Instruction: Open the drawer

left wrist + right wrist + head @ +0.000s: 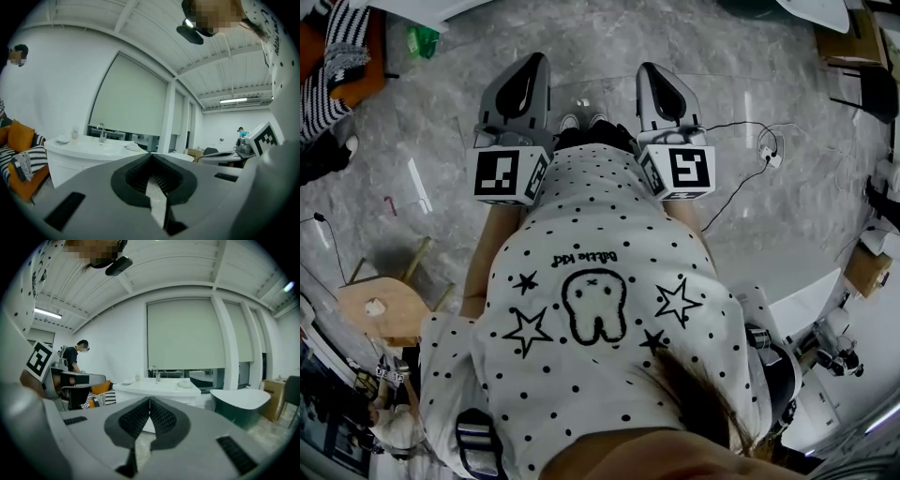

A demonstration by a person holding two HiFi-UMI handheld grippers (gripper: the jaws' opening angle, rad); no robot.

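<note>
As far as I see, left gripper [532, 60] and right gripper [651, 67], upper middle, are both closed tight, empty; shirt [581, 356] print reads roughly "Batte kid".

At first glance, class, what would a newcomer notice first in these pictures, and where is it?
The white polka-dot shirt with its tooth drawing fills the head view's centre. Above it, the left gripper and right gripper point side by side over the grey marble floor, jaws shut and empty. Both gripper views look towards a white sink counter below a large blind.
</note>
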